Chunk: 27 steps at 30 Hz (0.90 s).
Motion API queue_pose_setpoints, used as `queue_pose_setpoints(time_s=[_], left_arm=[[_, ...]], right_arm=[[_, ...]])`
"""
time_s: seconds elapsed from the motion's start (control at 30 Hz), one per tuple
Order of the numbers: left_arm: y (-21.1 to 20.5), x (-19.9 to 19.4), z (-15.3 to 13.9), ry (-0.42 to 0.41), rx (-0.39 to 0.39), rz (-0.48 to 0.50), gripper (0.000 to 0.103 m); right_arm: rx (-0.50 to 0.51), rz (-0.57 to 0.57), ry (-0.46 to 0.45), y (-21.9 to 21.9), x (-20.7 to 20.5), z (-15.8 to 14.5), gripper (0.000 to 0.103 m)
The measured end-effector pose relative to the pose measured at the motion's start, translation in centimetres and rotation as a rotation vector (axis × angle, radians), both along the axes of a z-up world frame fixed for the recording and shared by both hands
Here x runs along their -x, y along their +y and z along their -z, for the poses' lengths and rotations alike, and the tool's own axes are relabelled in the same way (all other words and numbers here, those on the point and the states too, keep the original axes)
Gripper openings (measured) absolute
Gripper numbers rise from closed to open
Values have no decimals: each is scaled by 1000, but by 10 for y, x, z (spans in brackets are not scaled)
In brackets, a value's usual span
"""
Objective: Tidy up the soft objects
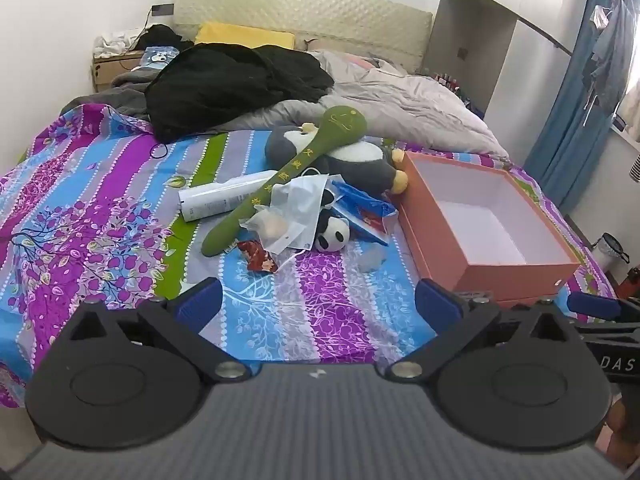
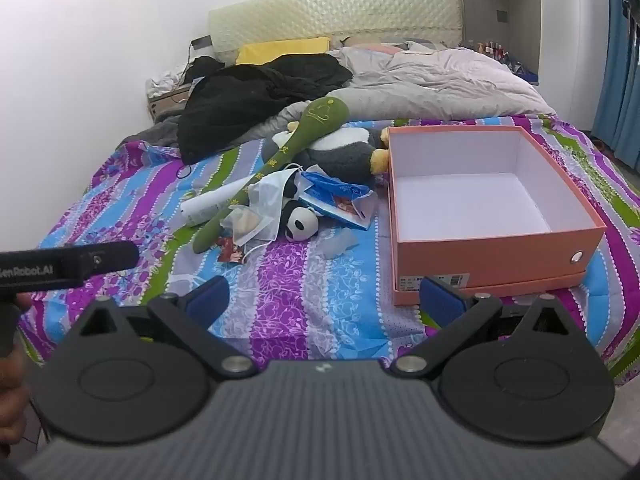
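A pile of items lies on the colourful bedspread: a long green plush stick [image 1: 288, 172] [image 2: 276, 160], a grey and white plush penguin [image 1: 360, 160] [image 2: 344, 152], a small panda plush [image 1: 334, 234] [image 2: 301, 224], face masks [image 1: 300, 208] [image 2: 266, 196], a white tube [image 1: 220, 198] [image 2: 208, 206] and a blue packet [image 1: 362, 210] [image 2: 340, 198]. An open, empty orange box [image 1: 516, 276] [image 2: 500, 252] stands to the right of the pile. My left gripper [image 1: 318, 304] and right gripper [image 2: 324, 300] are both open and empty, hovering near the bed's front edge, well short of the pile.
A black garment [image 1: 232, 84] [image 2: 256, 96], a grey duvet [image 1: 400, 100] [image 2: 440, 80] and a yellow pillow [image 1: 244, 34] lie toward the headboard. A red wrapper [image 1: 260, 258] and a clear plastic scrap [image 2: 338, 244] lie in front of the pile. Blue curtains [image 1: 580, 100] hang right.
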<state>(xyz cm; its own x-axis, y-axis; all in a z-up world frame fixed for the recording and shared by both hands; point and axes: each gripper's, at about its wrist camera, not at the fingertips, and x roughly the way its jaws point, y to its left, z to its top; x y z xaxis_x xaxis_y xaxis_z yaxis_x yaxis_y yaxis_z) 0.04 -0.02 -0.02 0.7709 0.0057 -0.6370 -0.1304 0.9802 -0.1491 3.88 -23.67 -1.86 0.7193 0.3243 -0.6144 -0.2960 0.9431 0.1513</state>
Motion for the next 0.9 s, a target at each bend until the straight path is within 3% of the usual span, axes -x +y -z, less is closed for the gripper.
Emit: queue_pose_setpoints(time_s=[0.9], left_arm=[[5, 3, 2, -6, 0, -10, 103]], right_arm=[[0, 3, 16, 3, -1, 1, 103]])
